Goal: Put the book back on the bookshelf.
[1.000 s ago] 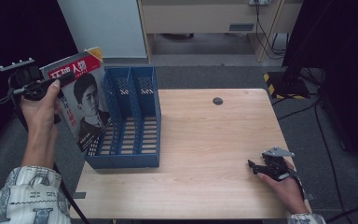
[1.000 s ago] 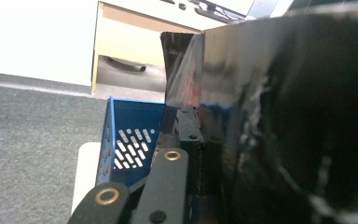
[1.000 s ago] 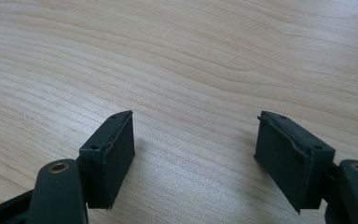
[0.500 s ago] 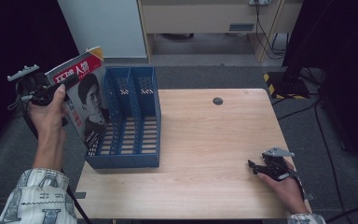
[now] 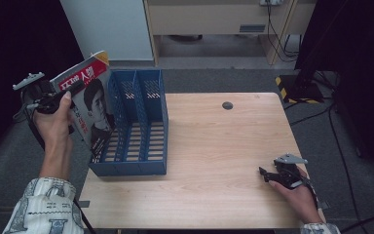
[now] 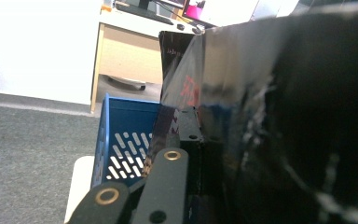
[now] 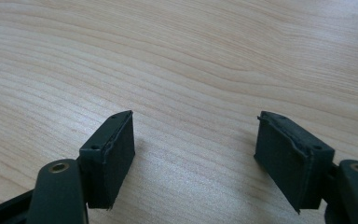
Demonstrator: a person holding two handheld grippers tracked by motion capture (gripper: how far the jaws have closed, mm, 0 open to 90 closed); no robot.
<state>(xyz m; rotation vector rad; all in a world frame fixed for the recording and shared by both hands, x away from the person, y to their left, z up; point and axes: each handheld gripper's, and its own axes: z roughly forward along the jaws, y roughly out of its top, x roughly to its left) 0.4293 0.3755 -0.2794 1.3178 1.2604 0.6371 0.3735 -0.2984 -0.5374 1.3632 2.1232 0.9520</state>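
Note:
A magazine [image 5: 91, 105] with a red title band and a portrait on its cover is held upright and tilted at the left side of the blue file rack [image 5: 141, 146]. My left gripper [image 5: 70, 92] is shut on the magazine's upper edge, off the table's left edge. Its own view looks along the shut jaws to the glossy cover [image 6: 223, 84], with the rack's blue perforated wall [image 6: 121, 140] behind. My right gripper [image 5: 264, 174] rests on the wooden table [image 5: 214, 146] at the front right, open, with bare wood between its pads [image 7: 112, 154].
The rack has three slots and stands on the table's left part. A small dark round cap [image 5: 227, 105] sits in the table near its far edge. Behind are a white cabinet [image 5: 112, 24], a wooden desk [image 5: 214, 14] and cables on the grey floor.
The left hand has carried the magazine slightly to the right, toward the rack. The right gripper has stayed still on the table.

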